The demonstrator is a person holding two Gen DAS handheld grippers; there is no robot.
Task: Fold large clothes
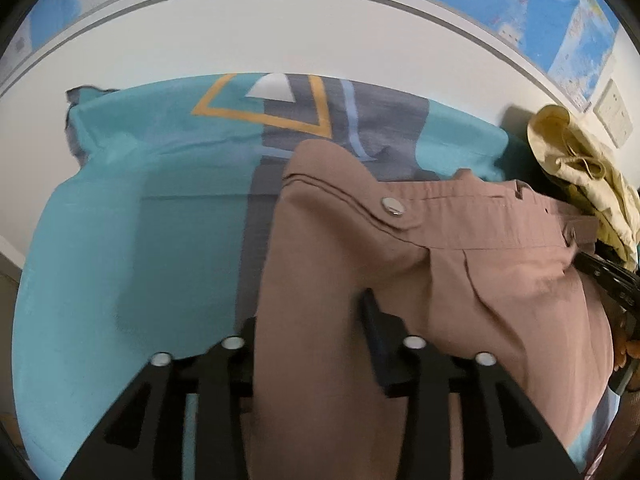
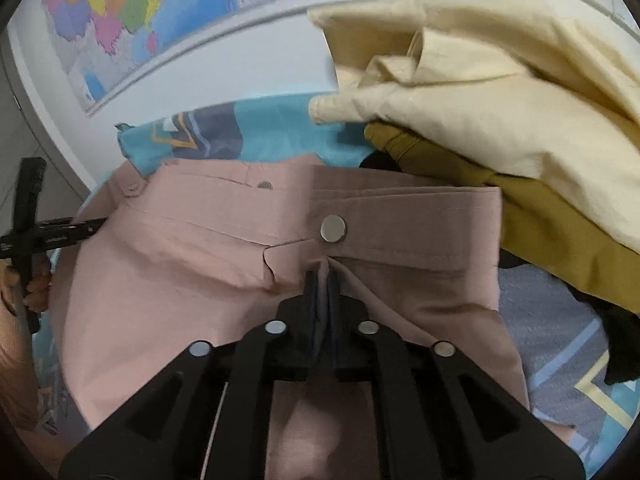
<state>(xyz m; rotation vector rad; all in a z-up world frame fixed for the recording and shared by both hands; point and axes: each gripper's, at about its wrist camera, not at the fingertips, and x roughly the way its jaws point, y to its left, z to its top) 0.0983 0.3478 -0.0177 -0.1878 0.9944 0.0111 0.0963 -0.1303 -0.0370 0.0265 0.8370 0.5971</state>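
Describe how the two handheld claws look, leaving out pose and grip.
Both match. The left claw and the right claw are matte black, with angular linkage arms with triangular cut-outs, round silver pivot pins and flat dark pads. No cables, markings or sleeves show.

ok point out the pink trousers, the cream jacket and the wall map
pink trousers [image 2: 400,228], right wrist view, on the waistband beside the metal snap
cream jacket [image 2: 480,120], right wrist view, on its crumpled top layer
wall map [image 2: 120,12], right wrist view, on the coloured regions
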